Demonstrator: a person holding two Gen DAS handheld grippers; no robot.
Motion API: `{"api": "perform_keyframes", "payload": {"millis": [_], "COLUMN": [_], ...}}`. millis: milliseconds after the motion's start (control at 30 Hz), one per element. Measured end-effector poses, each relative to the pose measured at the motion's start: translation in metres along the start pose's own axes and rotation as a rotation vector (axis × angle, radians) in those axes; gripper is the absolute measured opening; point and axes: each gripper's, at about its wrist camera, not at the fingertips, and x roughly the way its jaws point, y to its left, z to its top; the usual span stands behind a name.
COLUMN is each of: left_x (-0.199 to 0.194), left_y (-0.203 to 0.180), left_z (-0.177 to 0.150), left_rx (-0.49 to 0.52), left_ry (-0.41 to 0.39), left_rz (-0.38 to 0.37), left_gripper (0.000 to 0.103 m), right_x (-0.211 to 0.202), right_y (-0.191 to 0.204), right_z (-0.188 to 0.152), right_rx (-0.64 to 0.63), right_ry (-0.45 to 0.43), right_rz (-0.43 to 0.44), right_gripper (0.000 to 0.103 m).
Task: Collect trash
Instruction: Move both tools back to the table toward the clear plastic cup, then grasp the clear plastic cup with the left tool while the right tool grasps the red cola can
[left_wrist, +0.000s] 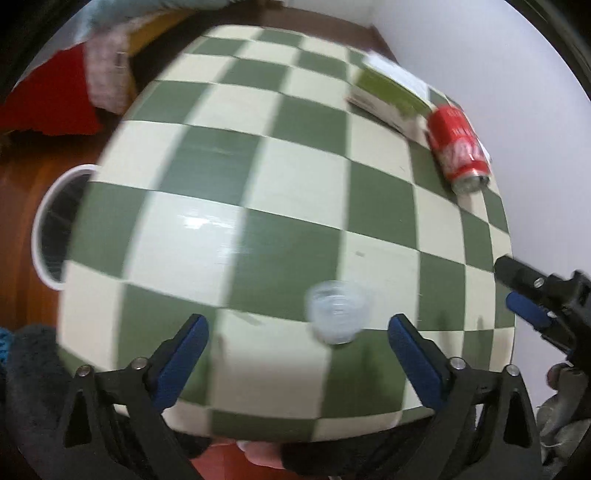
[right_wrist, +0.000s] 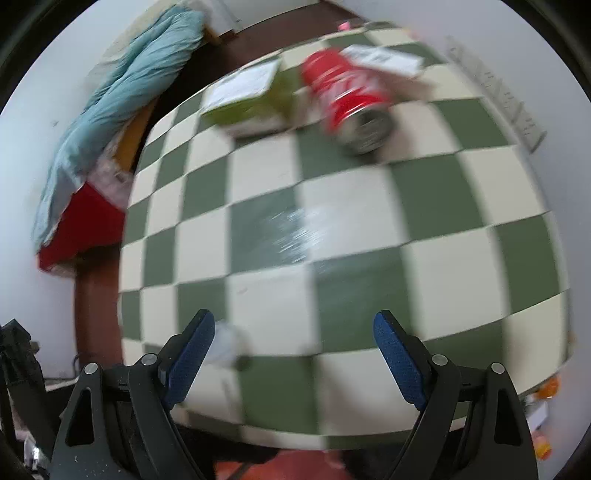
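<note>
Nearest item: small clear plastic cup (left_wrist: 338, 315), upright on the checkered table (left_wrist: 258, 184), near the front edge. Left gripper (left_wrist: 295, 332) hung over it with jaws spread wide; the cup sat between the blue pads, nearer the right one, not touched. Judged very light, thin-walled and easily crushed or tipped; best pinched gently across the rim or mid-wall.

Right gripper (right_wrist: 293, 332) also stood open, nothing between its pads, over bare table.

Farther back: red soda can (right_wrist: 347, 99) lying on its side, open end toward the camera. Probably empty, so light, smooth and prone to roll; take it across the cylinder's middle.

Behind it, touching or just beside: green-and-white carton (right_wrist: 243, 107), stiff card, flat faces. A second white box (right_wrist: 384, 59) lay beyond, blurred.

White-rimmed bin (left_wrist: 55, 225) stood beside the table's left edge.
</note>
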Motion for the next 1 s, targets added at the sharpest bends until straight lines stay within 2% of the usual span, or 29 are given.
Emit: {"api": "perform_keyframes", "payload": {"millis": [67, 100, 167, 200, 267, 367, 533, 633, 833, 1000], "left_x": [0.012, 0.017, 0.024, 0.023, 0.024, 0.021, 0.010, 0.000, -0.001, -0.002], "left_y": [-0.012, -0.015, -0.020, -0.023, -0.027, -0.032, -0.034, -0.034, -0.027, -0.028], "left_z": [0.002, 0.002, 0.002, 0.003, 0.007, 0.024, 0.070, 0.098, 0.128, 0.131], "left_rx": [0.022, 0.028, 0.042, 0.055, 0.057, 0.075, 0.068, 0.067, 0.105, 0.142], "left_ry": [0.017, 0.023, 0.016, -0.006, -0.002, -0.040, -0.119, -0.171, -0.220, -0.244], "left_rz": [0.012, 0.017, 0.044, 0.039, 0.037, 0.078, 0.134, 0.185, 0.274, 0.319], "left_gripper": [0.080, 0.077, 0.057, 0.039, 0.037, 0.037, 0.037, 0.037, 0.037, 0.037], "right_x": [-0.007, -0.010, -0.014, -0.017, -0.020, -0.023, -0.022, -0.014, 0.034, 0.069], "right_y": [-0.016, -0.024, -0.037, -0.042, -0.052, -0.058, -0.050, -0.037, -0.020, -0.020], "right_z": [0.009, 0.013, 0.017, 0.018, 0.021, 0.024, 0.058, 0.093, 0.164, 0.187], "right_rx": [0.018, 0.027, 0.042, 0.047, 0.051, 0.063, 0.052, 0.005, -0.070, -0.083], "right_ry": [-0.012, -0.018, -0.026, -0.029, -0.035, -0.038, -0.048, -0.055, 0.031, 0.113], "right_rz": [-0.021, -0.028, -0.032, -0.033, -0.033, -0.016, 0.004, -0.040, -0.156, -0.202], "right_gripper": [0.089, 0.089, 0.089, 0.089, 0.089, 0.089, 0.089, 0.090, 0.089, 0.089]}}
